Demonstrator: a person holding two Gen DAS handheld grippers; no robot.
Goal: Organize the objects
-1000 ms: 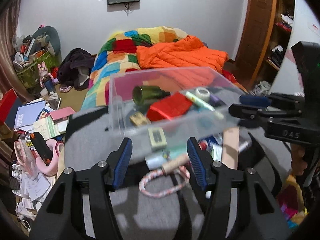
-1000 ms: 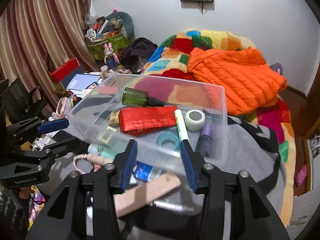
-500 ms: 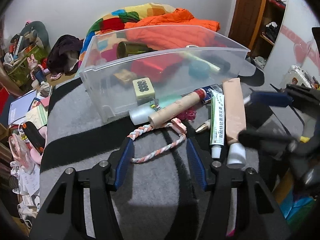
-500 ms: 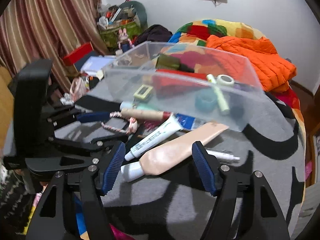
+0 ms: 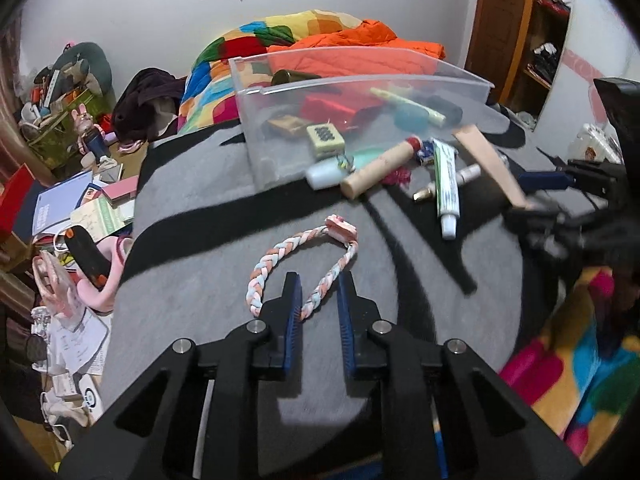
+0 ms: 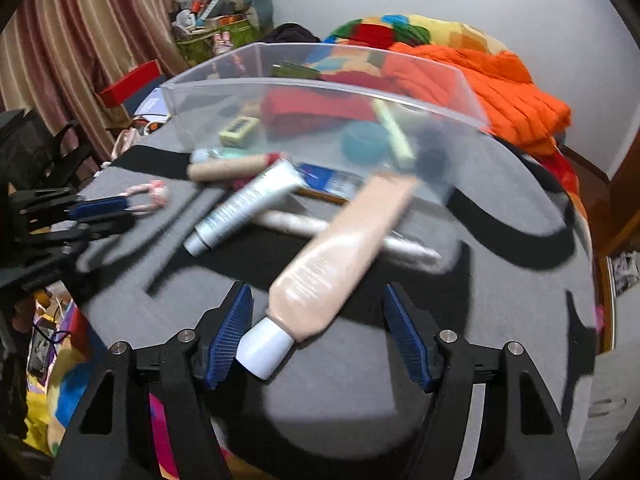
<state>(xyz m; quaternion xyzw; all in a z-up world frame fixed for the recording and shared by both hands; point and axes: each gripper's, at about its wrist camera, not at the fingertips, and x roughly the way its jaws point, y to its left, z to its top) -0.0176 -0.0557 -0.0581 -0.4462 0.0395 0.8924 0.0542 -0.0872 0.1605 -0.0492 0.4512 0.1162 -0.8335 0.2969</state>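
Observation:
A pink, white and blue braided rope loop (image 5: pixel 276 256) lies on the grey blanket. My left gripper (image 5: pixel 318 300) is low over it, jaws closing, with the loop's right strand between the pads and small gaps still showing on both sides. My right gripper (image 6: pixel 320 334) stands open around the white-capped end of a beige tube (image 6: pixel 340 256), the cap close to the left pad. Behind them stands a clear plastic bin (image 5: pixel 360 80) holding several small items. A white-green tube (image 6: pixel 244 204) and a wooden handle (image 5: pixel 376 170) lie in front of it.
The grey and black blanket (image 5: pixel 192 280) covers a raised surface that drops off at left and right. A bed with an orange quilt (image 5: pixel 360 42) lies behind the bin. Books, bags and papers (image 5: pixel 72 208) crowd the floor at left. A wooden shelf (image 5: pixel 532 20) stands at right.
Both grippers have come down and closer to the blanket. The left jaws have narrowed around the rope's strand. The right jaws have widened and now flank the beige tube's cap.

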